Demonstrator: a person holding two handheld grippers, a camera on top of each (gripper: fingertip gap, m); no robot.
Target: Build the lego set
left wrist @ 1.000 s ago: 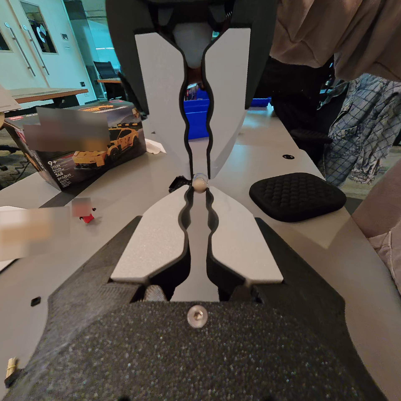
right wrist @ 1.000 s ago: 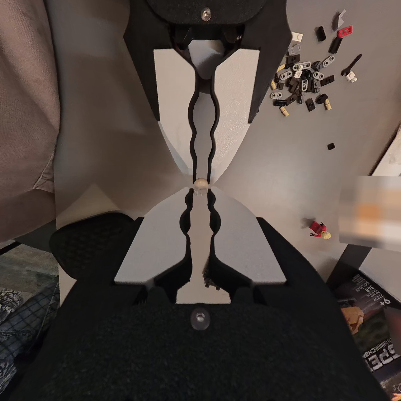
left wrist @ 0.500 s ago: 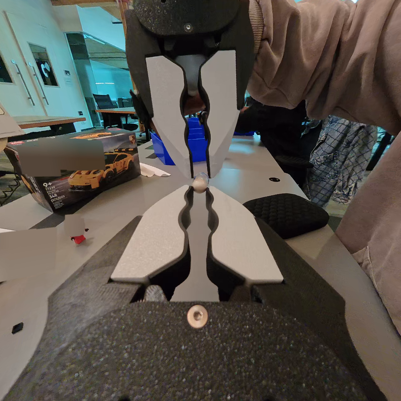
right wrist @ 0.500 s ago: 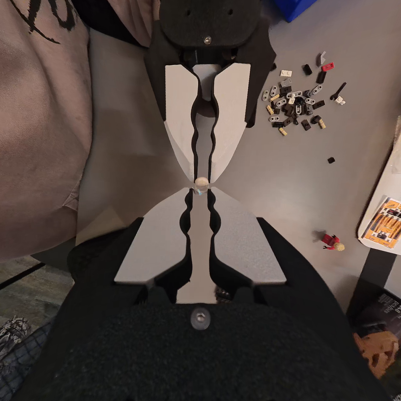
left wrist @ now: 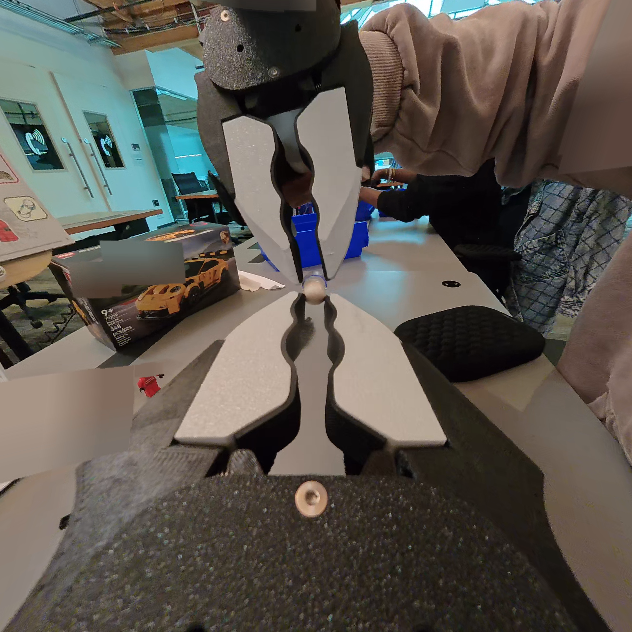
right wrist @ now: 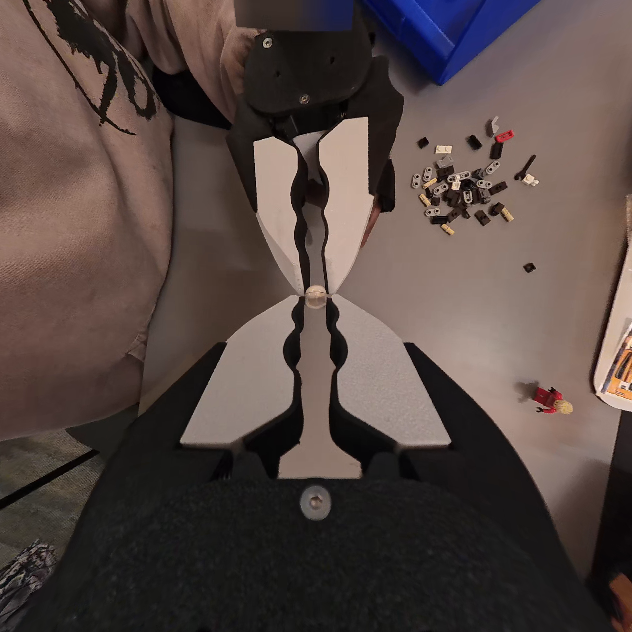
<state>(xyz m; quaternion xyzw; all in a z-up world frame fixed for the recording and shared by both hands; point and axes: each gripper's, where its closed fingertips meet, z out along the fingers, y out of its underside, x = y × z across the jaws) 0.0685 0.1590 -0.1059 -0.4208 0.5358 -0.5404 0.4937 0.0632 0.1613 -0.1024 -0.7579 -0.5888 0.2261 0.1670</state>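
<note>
My two grippers meet tip to tip above the grey table (left wrist: 410,294). My left gripper (left wrist: 314,298) is shut on a small tan round piece (left wrist: 314,291). My right gripper (right wrist: 315,301) is shut on a small clear round piece (right wrist: 315,302). The two pieces touch, one against the other. In the left wrist view the right gripper (left wrist: 314,277) comes down from above. In the right wrist view the left gripper (right wrist: 314,290) comes from the far side, and the tan piece (right wrist: 314,290) shows at its tips. A pile of small loose lego pieces (right wrist: 461,191) lies on the table (right wrist: 444,307).
A red minifigure (right wrist: 550,400) lies near an instruction booklet (right wrist: 615,359); it also shows in the left wrist view (left wrist: 149,384). A lone black piece (right wrist: 529,267) lies apart. The lego box (left wrist: 154,284), blue bins (left wrist: 307,239) and a black pad (left wrist: 468,342) sit around. A person's sleeve (left wrist: 478,85) is at right. My two grippers' fingertips are within a few centimetres of each other.
Both grippers have risen off the table together, still tip to tip on the pieces. The right gripper now stands higher and steeper in the left wrist view.
</note>
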